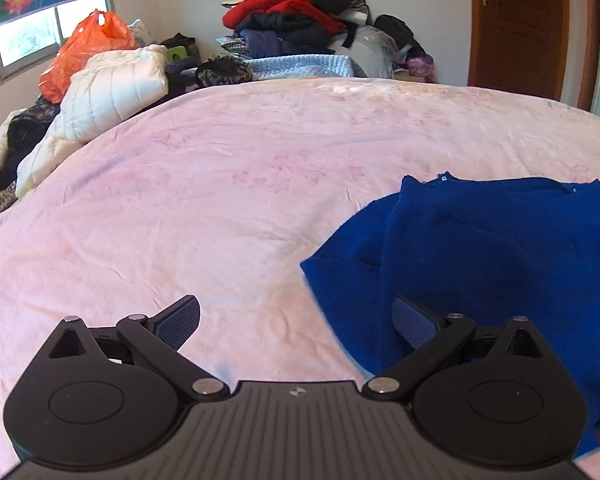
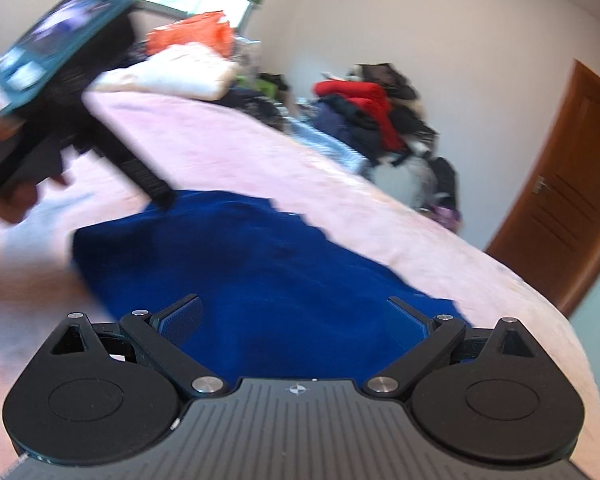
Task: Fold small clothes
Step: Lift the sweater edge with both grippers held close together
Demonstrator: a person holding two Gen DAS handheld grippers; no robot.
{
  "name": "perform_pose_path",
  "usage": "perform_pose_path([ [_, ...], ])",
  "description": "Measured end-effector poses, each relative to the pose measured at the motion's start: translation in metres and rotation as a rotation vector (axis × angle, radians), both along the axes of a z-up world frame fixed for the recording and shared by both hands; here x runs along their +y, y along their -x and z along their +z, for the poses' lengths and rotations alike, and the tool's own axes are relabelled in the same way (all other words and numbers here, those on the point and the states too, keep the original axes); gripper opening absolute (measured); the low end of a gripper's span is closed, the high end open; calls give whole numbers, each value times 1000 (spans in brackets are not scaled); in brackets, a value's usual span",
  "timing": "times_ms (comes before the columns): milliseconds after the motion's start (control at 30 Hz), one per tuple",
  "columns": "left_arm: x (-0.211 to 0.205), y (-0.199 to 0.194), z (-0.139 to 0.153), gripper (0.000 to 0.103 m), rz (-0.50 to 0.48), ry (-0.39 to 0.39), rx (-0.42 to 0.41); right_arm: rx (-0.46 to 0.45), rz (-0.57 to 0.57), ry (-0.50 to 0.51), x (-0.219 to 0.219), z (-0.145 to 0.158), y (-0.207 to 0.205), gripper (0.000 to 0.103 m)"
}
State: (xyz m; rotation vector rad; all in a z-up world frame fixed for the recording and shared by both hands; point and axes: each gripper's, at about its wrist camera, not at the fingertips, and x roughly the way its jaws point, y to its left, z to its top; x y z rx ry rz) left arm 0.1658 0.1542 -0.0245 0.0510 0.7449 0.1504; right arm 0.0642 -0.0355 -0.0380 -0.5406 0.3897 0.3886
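My left gripper [image 1: 296,322] hangs low over the pink bedspread [image 1: 228,184], its 2 fingers spread wide with nothing between them. The blue garment [image 1: 492,248] lies flat on the bed to its right, one edge just under my right-hand pad. My right gripper [image 2: 294,318] hovers directly above that same garment [image 2: 260,264], jaws likewise wide apart and empty. Clothes piled [image 1: 296,16] against the far wall.

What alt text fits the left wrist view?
A dark blue garment lies partly folded on a pink bedsheet, under the right finger of the open, empty left gripper. Piled clothes and an orange bag sit behind.
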Motion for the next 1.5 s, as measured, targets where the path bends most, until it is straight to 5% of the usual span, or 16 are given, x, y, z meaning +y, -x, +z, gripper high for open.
perform_pose_path([
  [200, 20, -9, 0, 103, -25, 28, 34, 7, 82, 116, 40, -13, 21, 97],
  [400, 42, -19, -2, 103, -120, 348, 108, -5, 89, 199, 68, -31, 30, 95],
  [667, 48, -48, -22, 103, -163, 533, 175, -113, 134, 290, 100, -43, 33, 94],
  [867, 44, -69, -24, 103, -253, 671, 181, -123, 147, 253, 120, -44, 24, 77],
  [1033, 41, -90, -29, 102, -255, 726, 155, -127, 172, 271, 132, -45, 28, 46],
  [1100, 42, -98, -30, 101, -233, 752, 153, -132, 186, 279, 134, -47, 30, 43],
  [1167, 41, -103, -29, 90, -206, 747, 150, -117, 197, 260, 132, -45, 32, 36],
  [1267, 36, -111, -28, 48, -176, 680, 180, -95, 187, 206, 127, -40, 37, 22],
  [1367, 32, -112, -26, 20, -171, 653, 205, -67, 180, 139, 120, -31, 36, 18],
  [1500, 14, -105, -14, 16, -161, 536, 184, -18, 176, 34, 105, -17, 29, 16],
])
